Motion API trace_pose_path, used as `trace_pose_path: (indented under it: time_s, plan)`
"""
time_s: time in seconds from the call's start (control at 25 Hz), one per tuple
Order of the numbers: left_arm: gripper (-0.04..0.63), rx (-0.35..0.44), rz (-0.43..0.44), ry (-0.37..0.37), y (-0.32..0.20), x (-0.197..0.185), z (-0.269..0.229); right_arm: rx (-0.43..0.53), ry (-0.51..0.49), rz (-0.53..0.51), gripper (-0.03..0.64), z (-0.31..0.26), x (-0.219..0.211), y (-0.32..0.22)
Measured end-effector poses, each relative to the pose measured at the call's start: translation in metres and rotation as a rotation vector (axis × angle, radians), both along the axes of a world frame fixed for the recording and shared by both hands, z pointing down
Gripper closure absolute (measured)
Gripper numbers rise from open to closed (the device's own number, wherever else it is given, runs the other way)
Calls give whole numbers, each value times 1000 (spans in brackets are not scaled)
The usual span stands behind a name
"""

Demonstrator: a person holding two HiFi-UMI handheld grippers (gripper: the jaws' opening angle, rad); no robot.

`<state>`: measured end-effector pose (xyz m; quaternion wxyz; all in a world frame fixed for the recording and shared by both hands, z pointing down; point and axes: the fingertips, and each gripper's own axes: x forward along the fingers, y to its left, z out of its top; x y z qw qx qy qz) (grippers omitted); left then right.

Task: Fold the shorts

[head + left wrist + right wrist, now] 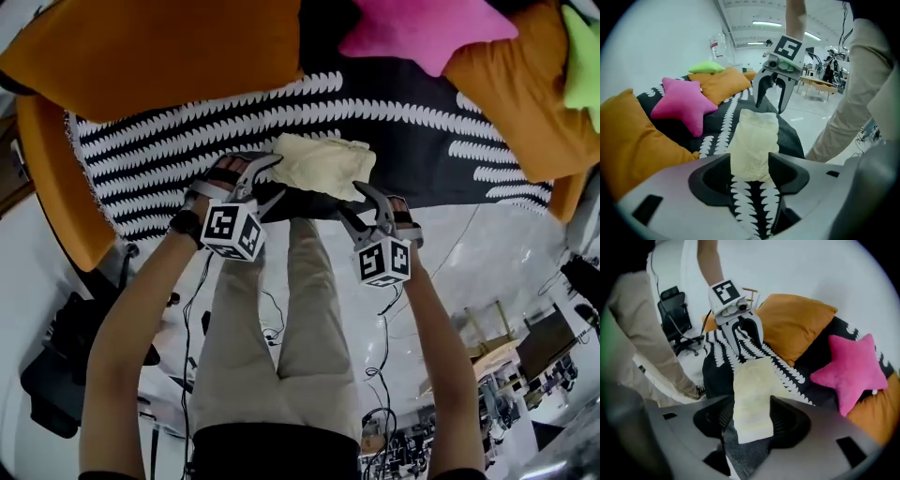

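Lying folded at the near edge of the black-and-white blanket (169, 141), the pale yellow shorts (323, 164) sit between the left gripper (270, 180) and right gripper (356, 204). Both have their jaws apart (gripping nothing). The folding looks done, so the next move is probably to draw both grippers clear.

The shorts (323, 164) are pale, creamy yellow, made of a soft cloth with a fine, waffle-like weave (clearest in the two gripper views). They are folded into a compact, oblong bundle of several layers, wider than it is deep in the head view. The bundle lies flat on a black cover (169, 155) patterned with rows of white scallops, close to the cover's near edge and about midway along it. Its top surface is fairly smooth. The far long edge is slightly rumpled and puffed, while the short ends look squared off, with layered folds showing at one of them.
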<state>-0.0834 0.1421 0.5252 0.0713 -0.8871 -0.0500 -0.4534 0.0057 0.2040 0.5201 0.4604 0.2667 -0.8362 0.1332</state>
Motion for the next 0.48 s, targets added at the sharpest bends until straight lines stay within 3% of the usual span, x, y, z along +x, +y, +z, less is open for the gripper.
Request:
trace_pose_path:
  time_s: [0.08, 0.12, 0.2, 0.28, 0.36, 0.48]
  plan:
    - [386, -53, 34, 9, 8, 12, 2, -76, -97, 57, 453, -1, -12, -12]
    - [394, -72, 58, -2, 13, 17, 7, -94, -113, 80, 478, 2, -15, -19]
    - [394, -65, 80, -40, 14, 24, 23, -69, -50, 123, 495, 16, -7, -38]
    - [376, -41, 48, -76, 1, 26, 41, -32, 64, 192, 549, 38, 13, -56]
    - [357, -33, 11, -104, -12, 27, 55, -49, 121, 241, 557, 58, 27, -65]
    - [334, -46, 6, -145, -20, 35, 75, -68, 183, 163, 557, 80, 30, -70]
